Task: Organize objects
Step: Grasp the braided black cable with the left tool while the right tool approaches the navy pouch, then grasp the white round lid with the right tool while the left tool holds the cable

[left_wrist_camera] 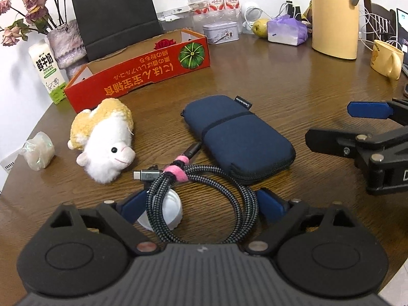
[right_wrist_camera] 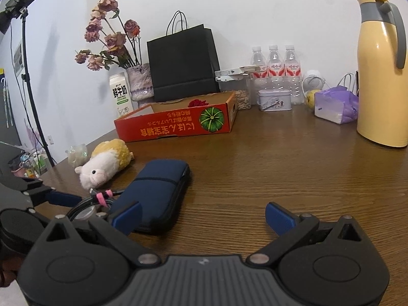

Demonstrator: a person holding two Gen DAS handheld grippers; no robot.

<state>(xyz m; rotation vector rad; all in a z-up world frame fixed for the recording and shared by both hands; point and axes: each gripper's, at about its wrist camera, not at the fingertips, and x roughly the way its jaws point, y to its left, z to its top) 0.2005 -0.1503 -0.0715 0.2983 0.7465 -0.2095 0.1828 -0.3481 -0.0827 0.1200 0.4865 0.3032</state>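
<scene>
Coiled cable (left_wrist_camera: 204, 199) between wide-open left tongs (left_wrist_camera: 201, 204), ungripped; right tongs (right_wrist_camera: 202, 215) open, empty.

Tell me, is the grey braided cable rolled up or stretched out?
Rolled up. The grey braided cable lies in loops, bound by a pink strap.

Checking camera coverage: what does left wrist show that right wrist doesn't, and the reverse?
Only left wrist: the yellow mug, the white cap under the coiled braided cable, and the right gripper, open.

Only right wrist: the light stand and the black bag's handles.

Both: the plush sheep, navy pouch, red box, milk carton, yellow thermos, water bottles.
</scene>
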